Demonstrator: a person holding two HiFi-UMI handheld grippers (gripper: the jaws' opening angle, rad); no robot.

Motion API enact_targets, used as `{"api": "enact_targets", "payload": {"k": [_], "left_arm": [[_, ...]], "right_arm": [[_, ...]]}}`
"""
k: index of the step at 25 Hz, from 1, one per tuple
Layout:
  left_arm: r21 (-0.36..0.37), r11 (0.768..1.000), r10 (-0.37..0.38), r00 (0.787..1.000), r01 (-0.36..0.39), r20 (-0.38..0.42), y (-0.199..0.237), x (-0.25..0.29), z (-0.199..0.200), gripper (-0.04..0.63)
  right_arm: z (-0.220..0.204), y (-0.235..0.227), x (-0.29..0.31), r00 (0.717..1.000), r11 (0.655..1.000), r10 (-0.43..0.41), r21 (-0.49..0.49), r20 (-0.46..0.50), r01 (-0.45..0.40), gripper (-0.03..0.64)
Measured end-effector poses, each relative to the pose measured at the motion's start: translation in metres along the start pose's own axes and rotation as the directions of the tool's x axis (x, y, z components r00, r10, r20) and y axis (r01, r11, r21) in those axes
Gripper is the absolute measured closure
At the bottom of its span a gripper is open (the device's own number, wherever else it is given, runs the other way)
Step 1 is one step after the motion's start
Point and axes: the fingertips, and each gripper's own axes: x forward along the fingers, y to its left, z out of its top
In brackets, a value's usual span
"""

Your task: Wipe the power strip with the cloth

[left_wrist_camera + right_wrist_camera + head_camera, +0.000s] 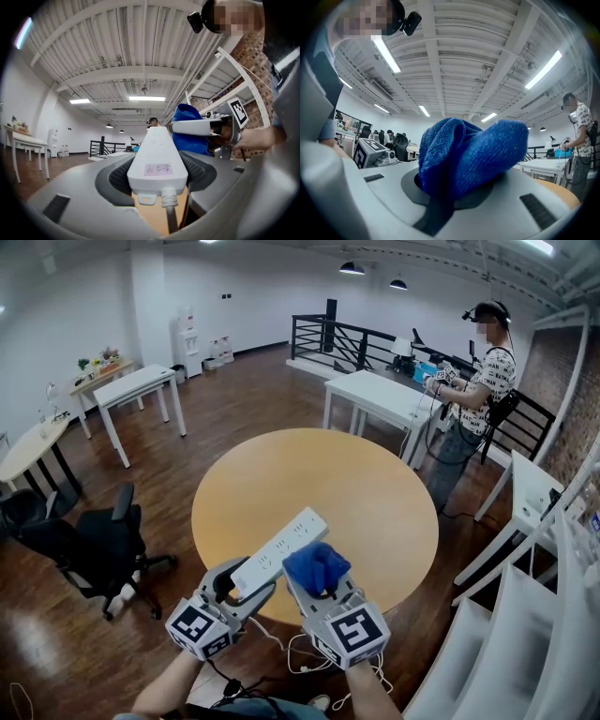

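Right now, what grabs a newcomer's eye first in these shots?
A white power strip is clamped by its cord end in the left gripper and held over the near edge of a round wooden table. Right beside it, a bright blue cloth is bunched in the right gripper. Further back on the right, a person stands at a white table.

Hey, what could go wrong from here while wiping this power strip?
The power strip is held only at its cord end by the left gripper, above the table, so pressing the cloth could lever it loose. The bunched cloth in the right gripper could slip out while rubbing.
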Motion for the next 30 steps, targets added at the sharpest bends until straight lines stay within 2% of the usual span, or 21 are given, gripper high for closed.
{"api": "enact_targets", "payload": {"k": [8, 15, 21, 30], "left_arm": [[0.018, 1.0, -0.022, 1.0, 0.021, 0.005, -0.005, -0.007, 0.001, 0.305], [0.02, 1.0, -0.023, 1.0, 0.023, -0.002, -0.006, -0.008, -0.003, 0.305], [0.035, 0.999, -0.025, 1.0, 0.025, -0.002, -0.007, -0.007, -0.004, 0.305], [0.017, 1.0, -0.016, 1.0, 0.016, -0.01, -0.007, 0.004, -0.002, 0.305]], "right_arm": [[0.015, -0.054, -0.013, 0.993, 0.993, -0.1, -0.059, 0.058, 0.104, 0.566], [0.028, -0.086, -0.023, 0.983, 0.983, -0.171, -0.059, 0.068, 0.175, 0.566], [0.024, -0.076, -0.02, 0.986, 0.985, -0.155, -0.06, 0.062, 0.159, 0.566], [0.006, -0.025, -0.004, 0.998, 0.998, -0.048, -0.028, 0.041, 0.049, 0.566]]}}
